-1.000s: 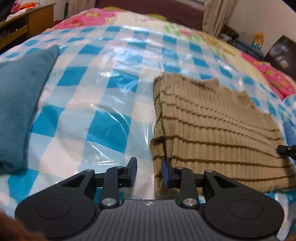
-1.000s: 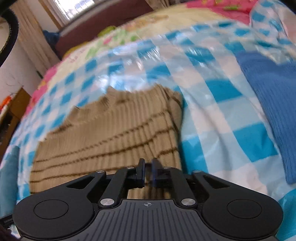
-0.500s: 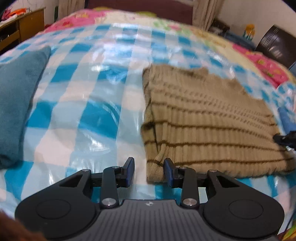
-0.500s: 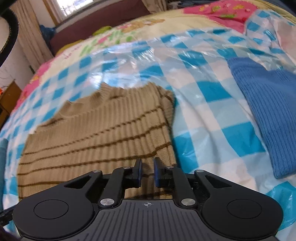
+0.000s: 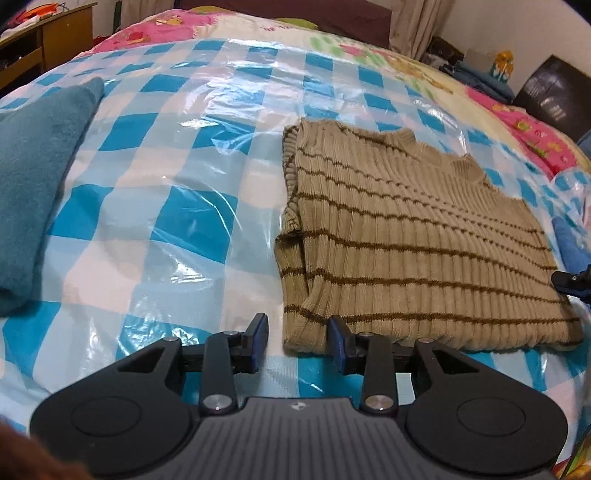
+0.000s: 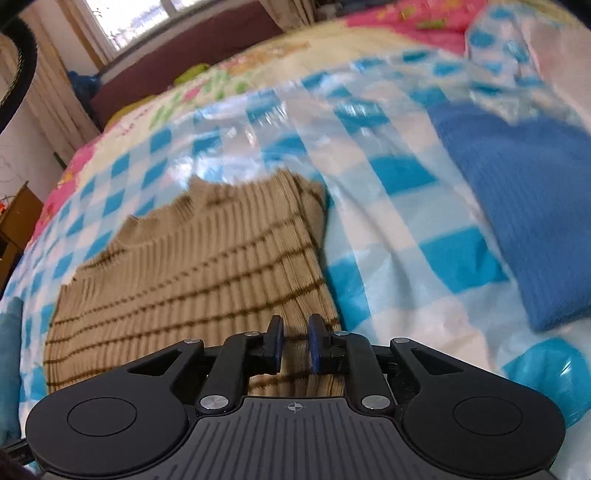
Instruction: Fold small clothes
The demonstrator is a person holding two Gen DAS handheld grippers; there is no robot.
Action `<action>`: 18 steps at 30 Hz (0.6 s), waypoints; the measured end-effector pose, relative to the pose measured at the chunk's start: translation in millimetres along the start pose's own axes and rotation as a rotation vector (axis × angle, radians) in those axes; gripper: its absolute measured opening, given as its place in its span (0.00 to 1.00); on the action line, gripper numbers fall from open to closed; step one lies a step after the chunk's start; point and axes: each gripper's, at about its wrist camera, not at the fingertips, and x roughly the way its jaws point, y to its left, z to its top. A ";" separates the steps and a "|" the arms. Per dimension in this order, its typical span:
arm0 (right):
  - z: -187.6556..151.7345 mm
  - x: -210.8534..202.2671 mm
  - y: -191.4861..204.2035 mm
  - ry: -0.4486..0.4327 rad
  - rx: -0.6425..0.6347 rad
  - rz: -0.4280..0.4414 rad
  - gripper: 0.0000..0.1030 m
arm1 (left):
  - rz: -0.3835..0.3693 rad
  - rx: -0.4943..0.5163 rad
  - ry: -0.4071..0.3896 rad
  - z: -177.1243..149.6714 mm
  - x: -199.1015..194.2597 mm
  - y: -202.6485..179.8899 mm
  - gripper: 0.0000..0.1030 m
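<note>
blue-checked plastic sheet covering a bed; folded tan striped sweater lies flat at centre. left gripper, jaws parted, at the sweater's near corner, gripping nothing. right gripper, jaws just opening, nothing pinched, above the sweater's hem.

Daylight comes in through the window at the far left, and the plastic sheet over the bed throws back white glare in streaks. The left wrist view is sharp, while the right one is smeared with motion blur, worst across the far side. Both bulge and darken at the corners.
</note>
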 end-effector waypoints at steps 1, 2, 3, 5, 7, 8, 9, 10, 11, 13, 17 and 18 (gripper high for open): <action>0.8 -5.6 5.9 -0.016 -0.023 0.002 0.18 | -0.005 -0.009 -0.005 0.0 -1.0 0.6 0.39; 1.8 -10.1 12.8 -0.025 -0.049 0.009 0.18 | -0.011 -0.018 -0.009 0.0 -1.8 1.0 0.39; 3.1 -12.6 19.5 -0.028 -0.070 0.019 0.19 | -0.017 -0.025 -0.011 0.1 -2.4 1.0 0.39; 4.6 -13.3 34.3 -0.021 -0.102 0.041 0.19 | -0.017 -0.029 -0.018 -0.4 -3.4 0.8 0.39; 6.1 -8.1 51.3 0.005 -0.130 0.067 0.20 | -0.011 -0.037 -0.027 -1.2 -5.3 2.0 0.39; 6.0 -4.2 62.9 0.022 -0.152 0.089 0.21 | -0.010 -0.045 -0.030 -1.3 -6.3 3.3 0.39; 6.6 -0.2 74.2 0.039 -0.175 0.106 0.23 | -0.011 -0.055 -0.035 -1.6 -7.6 5.0 0.41; 5.6 3.4 86.4 0.053 -0.200 0.122 0.24 | -0.015 -0.064 -0.037 -1.7 -8.0 6.7 0.43; 4.7 7.8 101.7 0.066 -0.232 0.142 0.27 | -0.016 -0.071 -0.037 -1.8 -7.7 8.1 0.47; 3.0 14.4 129.2 0.088 -0.288 0.175 0.28 | -0.015 -0.081 -0.035 -2.7 -5.3 9.4 0.48; 4.4 36.0 195.9 0.126 -0.395 0.239 0.32 | -0.028 -0.089 -0.024 -4.1 0.5 11.6 0.48; 4.0 40.5 212.2 0.128 -0.425 0.249 0.35 | -0.035 -0.093 -0.025 -4.3 0.7 12.7 0.49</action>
